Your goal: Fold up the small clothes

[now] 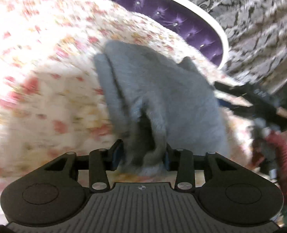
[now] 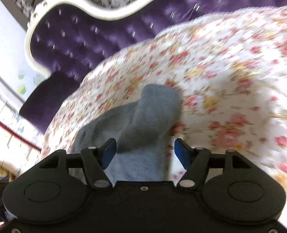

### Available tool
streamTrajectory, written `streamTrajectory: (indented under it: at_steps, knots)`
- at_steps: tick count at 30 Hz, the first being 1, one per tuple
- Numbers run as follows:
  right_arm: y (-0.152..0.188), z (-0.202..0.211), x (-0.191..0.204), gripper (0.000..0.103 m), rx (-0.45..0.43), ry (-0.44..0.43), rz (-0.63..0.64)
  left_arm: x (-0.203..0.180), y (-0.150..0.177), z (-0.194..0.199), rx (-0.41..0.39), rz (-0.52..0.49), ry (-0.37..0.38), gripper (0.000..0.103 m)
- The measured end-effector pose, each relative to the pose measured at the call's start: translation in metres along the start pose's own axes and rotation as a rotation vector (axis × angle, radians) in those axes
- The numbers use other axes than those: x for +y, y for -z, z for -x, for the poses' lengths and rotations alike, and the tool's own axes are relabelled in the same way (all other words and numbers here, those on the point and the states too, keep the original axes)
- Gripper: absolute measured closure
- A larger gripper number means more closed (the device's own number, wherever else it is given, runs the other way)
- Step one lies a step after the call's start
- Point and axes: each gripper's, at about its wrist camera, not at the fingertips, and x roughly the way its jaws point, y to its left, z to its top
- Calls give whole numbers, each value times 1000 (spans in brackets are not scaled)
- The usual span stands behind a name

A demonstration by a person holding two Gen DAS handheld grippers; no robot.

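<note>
Bed with floral sheet fills both views; purple tufted headboard at the far end, white-framed. Frames blurred. Grey-blue cloth lies bunched on the sheet, near end lifted. Left tool: narrow, blue pads pinching a fold of the cloth. Right tool: jaws stand apart, cloth between them, right pad clear of it; left pad contact unclear.
</note>
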Motion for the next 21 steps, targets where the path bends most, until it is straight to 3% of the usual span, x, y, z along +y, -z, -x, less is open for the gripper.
streamTrajectory:
  at_steps: [2, 5, 7, 9, 13, 16, 20, 21]
  knots:
    - [7, 14, 0, 29, -61, 13, 11, -8, 1, 18, -50, -58, -65, 62]
    - [15, 29, 8, 29, -140, 34, 65, -28, -8, 49, -189, -164, -125, 62]
    - [17, 33, 20, 43, -179, 44, 127, -42, -18, 59, -268, -217, -141, 50]
    - [19, 31, 31, 59, -192, 44, 186, -53, -31, 55, -303, -247, -135, 47]
    - [16, 14, 52, 62, -177, 6, 277, -66, -44, 25, -325, -236, -98, 47]
    - [12, -2, 57, 62, -160, 0, 308, -65, -41, -4, -315, -247, -130, 47]
    - [8, -28, 40, 63, -102, 46, 296, -39, -29, -41, -176, -200, -229, 44]
    - [6, -36, 31, 64, -91, 72, 277, -28, -25, -45, -162, -164, -220, 43]
